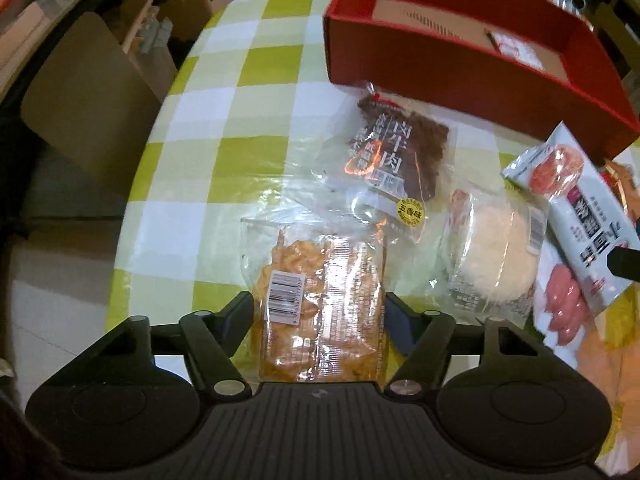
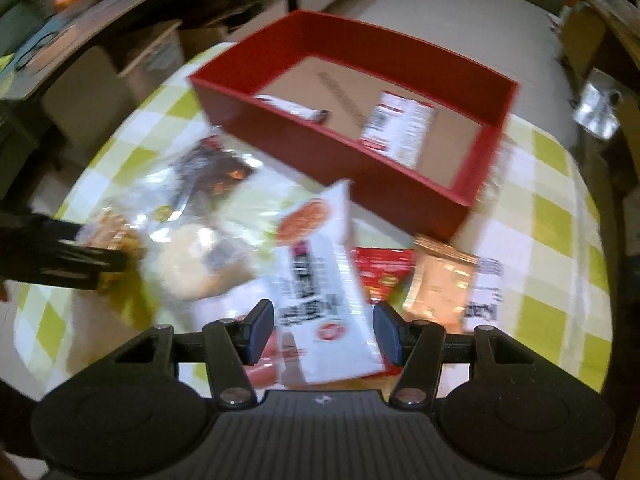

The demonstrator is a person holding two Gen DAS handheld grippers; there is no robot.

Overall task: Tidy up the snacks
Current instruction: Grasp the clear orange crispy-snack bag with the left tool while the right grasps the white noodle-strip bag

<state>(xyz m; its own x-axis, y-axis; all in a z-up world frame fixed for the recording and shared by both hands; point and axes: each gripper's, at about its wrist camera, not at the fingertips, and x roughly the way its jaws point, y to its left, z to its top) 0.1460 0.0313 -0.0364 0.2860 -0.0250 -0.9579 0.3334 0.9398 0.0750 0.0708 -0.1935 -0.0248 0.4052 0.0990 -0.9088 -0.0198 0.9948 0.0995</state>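
A red box (image 1: 460, 76) stands at the far side of the checked table; in the right wrist view the red box (image 2: 320, 144) holds two packets. My left gripper (image 1: 318, 312) is shut on a clear bag of orange twisted snacks (image 1: 320, 300), its fingers pressing both sides. Beyond lie a beef jerky bag (image 1: 396, 160) and a round white cake in clear wrap (image 1: 496, 252). My right gripper (image 2: 324, 332) has its jaws apart around a white sausage packet (image 2: 320, 296) that stands tilted up between them; contact is unclear. That packet also shows in the left wrist view (image 1: 580, 232).
A red snack packet (image 2: 382, 268) and an orange-and-white packet (image 2: 452, 284) lie right of the white one. The table's left edge (image 1: 132, 208) drops to the floor. Cardboard boxes (image 1: 92, 96) stand beyond it.
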